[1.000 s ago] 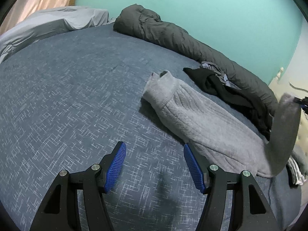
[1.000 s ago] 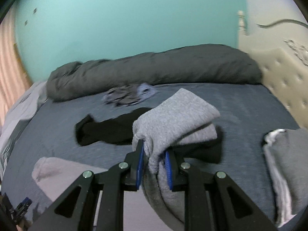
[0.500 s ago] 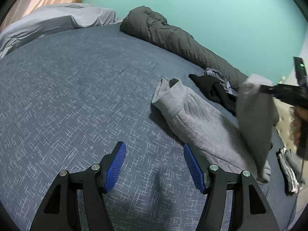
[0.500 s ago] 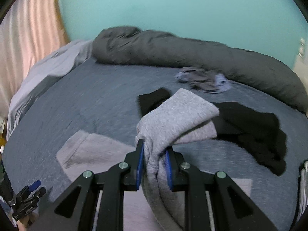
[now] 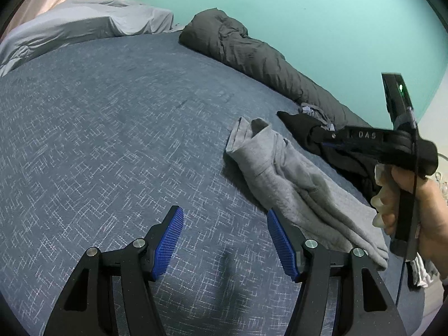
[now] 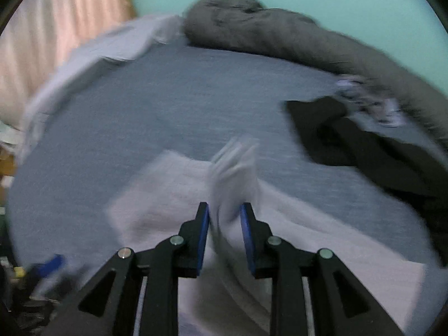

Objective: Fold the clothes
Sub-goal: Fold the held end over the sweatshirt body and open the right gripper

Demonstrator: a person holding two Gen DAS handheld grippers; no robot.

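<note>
A grey sweatshirt (image 5: 282,179) lies on the blue bedspread, its sleeve folded over the body. My left gripper (image 5: 225,238) is open and empty, hovering over the bed just left of the sweatshirt's near edge. My right gripper (image 6: 225,232) is over the sweatshirt (image 6: 173,193), jaws slightly parted with the grey sleeve (image 6: 232,173) between them; the view is blurred by motion. In the left wrist view the right gripper's body (image 5: 364,137) is held by a hand above the sweatshirt's right side.
A black garment (image 5: 330,142) and a small patterned cloth (image 5: 316,112) lie behind the sweatshirt. A rolled dark grey duvet (image 5: 252,53) runs along the teal wall. A light grey pillow (image 5: 84,25) is at the back left. Folded clothes (image 5: 420,271) sit at the right edge.
My right gripper swung left and down, carrying the sleeve across and laying it onto the sweatshirt's body; its jaws have parted a little. My left gripper stayed put.
</note>
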